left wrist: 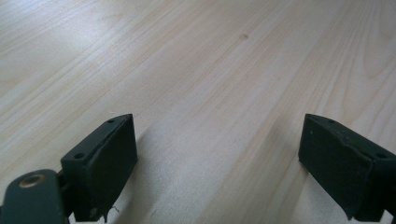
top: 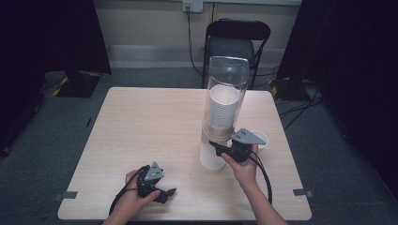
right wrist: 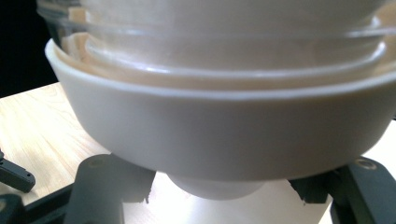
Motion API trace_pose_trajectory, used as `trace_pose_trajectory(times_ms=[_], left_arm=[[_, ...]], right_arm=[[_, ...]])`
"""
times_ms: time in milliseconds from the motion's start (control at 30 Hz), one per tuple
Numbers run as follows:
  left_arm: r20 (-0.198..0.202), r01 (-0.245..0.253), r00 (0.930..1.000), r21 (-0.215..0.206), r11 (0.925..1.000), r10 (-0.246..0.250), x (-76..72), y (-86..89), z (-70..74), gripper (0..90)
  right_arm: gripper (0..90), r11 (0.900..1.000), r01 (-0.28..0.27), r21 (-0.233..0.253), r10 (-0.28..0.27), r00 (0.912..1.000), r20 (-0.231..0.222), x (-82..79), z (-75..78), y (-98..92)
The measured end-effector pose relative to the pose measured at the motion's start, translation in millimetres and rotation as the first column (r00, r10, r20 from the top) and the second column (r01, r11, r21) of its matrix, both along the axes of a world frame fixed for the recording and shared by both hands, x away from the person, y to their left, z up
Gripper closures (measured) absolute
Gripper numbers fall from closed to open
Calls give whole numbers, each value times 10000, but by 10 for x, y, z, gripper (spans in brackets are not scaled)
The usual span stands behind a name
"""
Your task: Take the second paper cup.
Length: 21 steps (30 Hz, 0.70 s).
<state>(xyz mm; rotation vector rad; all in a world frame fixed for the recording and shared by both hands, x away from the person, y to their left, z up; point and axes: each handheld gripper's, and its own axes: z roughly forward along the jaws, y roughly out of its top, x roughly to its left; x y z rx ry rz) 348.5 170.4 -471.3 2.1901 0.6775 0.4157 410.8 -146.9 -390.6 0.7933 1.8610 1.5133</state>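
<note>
A tall clear dispenser tube (top: 226, 89) stands on the table and holds a stack of white cups (top: 223, 105). At its foot is a cream collar (right wrist: 224, 126). A white cup (top: 211, 159) sticks out below the collar. My right gripper (top: 214, 146) reaches in from the right, and in the right gripper view its jaws press on both sides of this cup (right wrist: 219, 205); the collar hides their tips. My left gripper (top: 168, 193) rests low near the front edge. Its jaws stand wide open over bare wood (left wrist: 219, 70) with nothing between them.
Another white cup (top: 261, 138) stands just behind the right hand, near the right edge of the light wooden table (top: 141, 122). A black chair (top: 237, 42) stands beyond the far edge. Dark curtains flank the room, and cables lie on the floor at the right.
</note>
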Motion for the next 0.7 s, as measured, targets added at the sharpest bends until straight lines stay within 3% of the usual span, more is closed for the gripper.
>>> trace_pose_trajectory(times_ms=[700], left_arm=[[10, 6, 10000, 9, 10000, -6, 0, 0, 0, 110]], right_arm=[[357, 9999, -98, 21, 98, 9999, 56, 2, -35, -8]])
